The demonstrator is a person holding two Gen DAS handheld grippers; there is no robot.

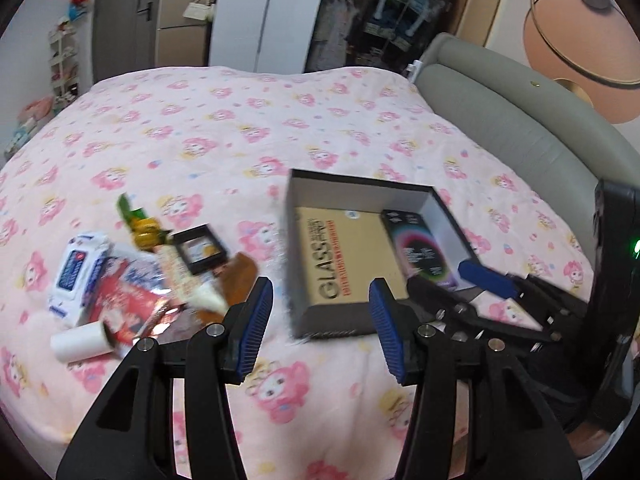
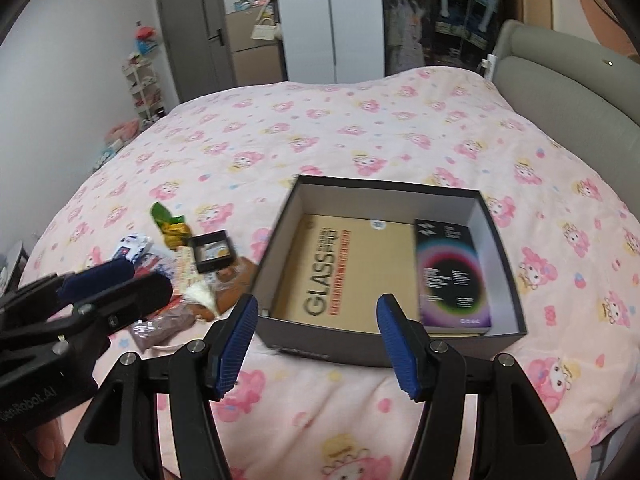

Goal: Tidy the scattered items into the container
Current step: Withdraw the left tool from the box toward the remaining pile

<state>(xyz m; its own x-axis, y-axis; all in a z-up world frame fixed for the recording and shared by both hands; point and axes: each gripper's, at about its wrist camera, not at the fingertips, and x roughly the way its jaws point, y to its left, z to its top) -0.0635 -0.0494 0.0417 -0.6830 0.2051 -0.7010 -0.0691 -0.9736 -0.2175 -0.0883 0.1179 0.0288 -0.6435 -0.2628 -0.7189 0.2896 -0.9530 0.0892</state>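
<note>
Box [image 2: 384,344] on the bed [image 2: 360,128], clutter [image 1: 132,280] beside it.
Left gripper [image 1: 320,320] and right gripper [image 2: 316,340] hover with jaws spread, holding nothing.

Bed [image 2: 360,128] with box [image 2: 296,344], clutter [image 1: 132,280]

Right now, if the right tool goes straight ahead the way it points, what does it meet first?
Most likely the near wall of the open box, which sits directly ahead between the spread fingers of the right tool. If it rides higher, it would clear the wall and reach the tan GLASS package inside; depth is unclear.
</note>
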